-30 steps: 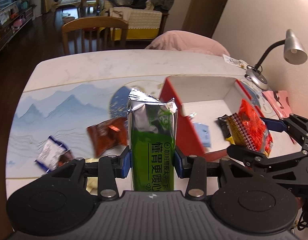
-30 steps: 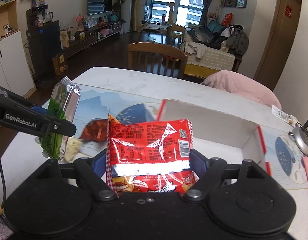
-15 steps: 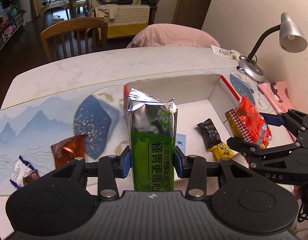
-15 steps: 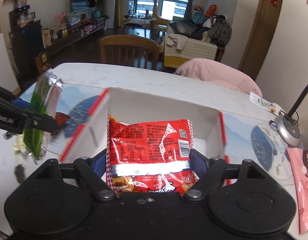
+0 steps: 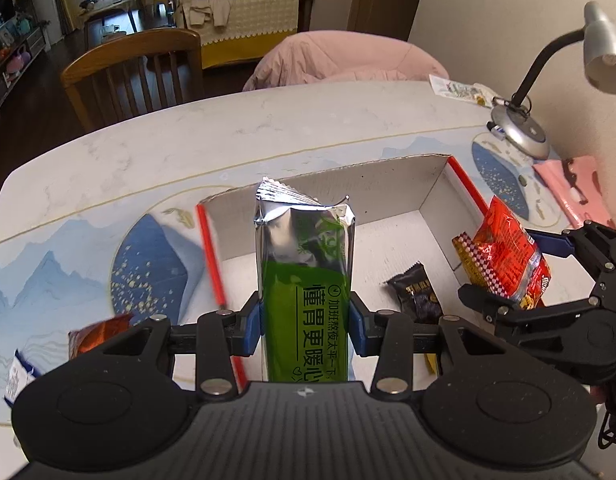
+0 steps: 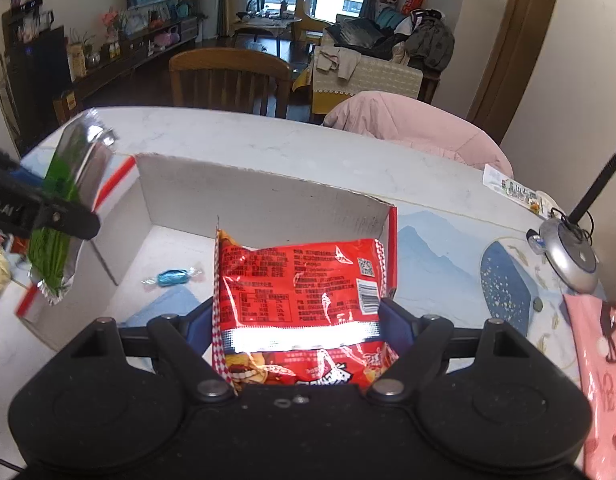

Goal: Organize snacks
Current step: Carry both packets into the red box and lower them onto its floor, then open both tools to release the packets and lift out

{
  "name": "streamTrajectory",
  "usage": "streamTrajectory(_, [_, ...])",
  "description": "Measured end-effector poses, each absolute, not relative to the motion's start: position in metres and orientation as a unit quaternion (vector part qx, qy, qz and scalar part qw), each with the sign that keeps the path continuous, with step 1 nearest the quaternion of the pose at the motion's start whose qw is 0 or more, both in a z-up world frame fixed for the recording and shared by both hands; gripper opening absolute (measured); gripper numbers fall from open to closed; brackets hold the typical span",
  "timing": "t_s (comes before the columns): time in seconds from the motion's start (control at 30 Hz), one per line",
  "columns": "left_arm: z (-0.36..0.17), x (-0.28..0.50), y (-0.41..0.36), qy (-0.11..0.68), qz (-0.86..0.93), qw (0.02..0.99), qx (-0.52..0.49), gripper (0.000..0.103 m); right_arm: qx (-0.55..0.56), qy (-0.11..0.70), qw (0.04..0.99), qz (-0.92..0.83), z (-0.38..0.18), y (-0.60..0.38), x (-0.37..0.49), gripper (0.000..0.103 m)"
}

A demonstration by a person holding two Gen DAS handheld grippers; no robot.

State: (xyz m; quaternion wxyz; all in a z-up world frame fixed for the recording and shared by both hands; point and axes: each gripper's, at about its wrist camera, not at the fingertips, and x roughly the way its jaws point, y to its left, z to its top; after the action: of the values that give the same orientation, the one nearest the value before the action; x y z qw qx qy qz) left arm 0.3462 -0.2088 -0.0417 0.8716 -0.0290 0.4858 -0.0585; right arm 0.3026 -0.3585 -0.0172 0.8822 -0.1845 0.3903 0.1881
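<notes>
Black plastic housing fills the near edge of both wrist views. In the left wrist view, the left gripper (image 5: 306, 324) is clenched on a tall green-and-silver foil snack packet (image 5: 304, 280), which is held upright between blue pads (image 5: 252, 326) pressed against both of its sides. In the right wrist view, the right gripper (image 6: 298, 320) is clenched on a red crinkled snack bag (image 6: 300, 292), gripped at both side edges with its printed back turned to the camera.

Both packets are held above an open white cardboard box with red edges (image 5: 388, 184), which is set on a marble table covered by a blue mountain-print mat (image 5: 68, 248). On the box floor a small dark brown wrapped snack (image 5: 414, 292) is seen lying, and a blue twist-wrapped candy (image 6: 172, 278) is seen lying near the left wall.

On the mat left of the box, a red-brown foil wrapper (image 5: 98, 334) and a white-and-blue wrapper (image 5: 18, 376) are noted, partly hidden by the gripper body.

Farther right, a silver desk lamp (image 5: 520, 128) is stood on the table beside a pink sheet (image 5: 568, 188). Beyond the far edge, a wooden chair (image 5: 132, 68) and a pink padded cover (image 5: 348, 56) are observed.
</notes>
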Motion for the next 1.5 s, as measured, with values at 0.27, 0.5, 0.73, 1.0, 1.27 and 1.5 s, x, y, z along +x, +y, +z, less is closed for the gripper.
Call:
streamTrajectory(0.27, [-0.068, 0.387, -0.23, 0.523, -0.062, 0.85, -0.01, 0.042, -0.211, 0.4, 0.868, 0.208, -0.038, -0.352, 0.315, 0.082])
streamTrajectory(0.5, [-0.093, 0.408, -0.246, 0.548, -0.067, 0.834, 0.015, 0.042, -0.247, 0.398, 0.85, 0.241, -0.049, -0.337, 0.313, 0.081])
streamTrajectory(0.73, [-0.119, 0.422, -0.253, 0.581, -0.061, 0.811, 0.024, 0.042, -0.257, 0.422, 0.835, 0.243, -0.067, -0.332, 0.321, 0.081])
streamTrajectory(1.0, [-0.131, 0.436, -0.254, 0.613, -0.071, 0.787, 0.012, 0.042, -0.251, 0.441, 0.826, 0.245, -0.073, -0.33, 0.33, 0.079])
streamTrajectory(1.27, [-0.14, 0.442, -0.253, 0.633, -0.079, 0.77, 0.008, 0.042, -0.242, 0.449, 0.825, 0.243, -0.075, -0.334, 0.338, 0.081])
streamTrajectory(1.5, [-0.127, 0.434, -0.254, 0.612, -0.088, 0.786, 0.008, 0.046, -0.216, 0.449, 0.833, 0.241, -0.066, -0.336, 0.337, 0.083])
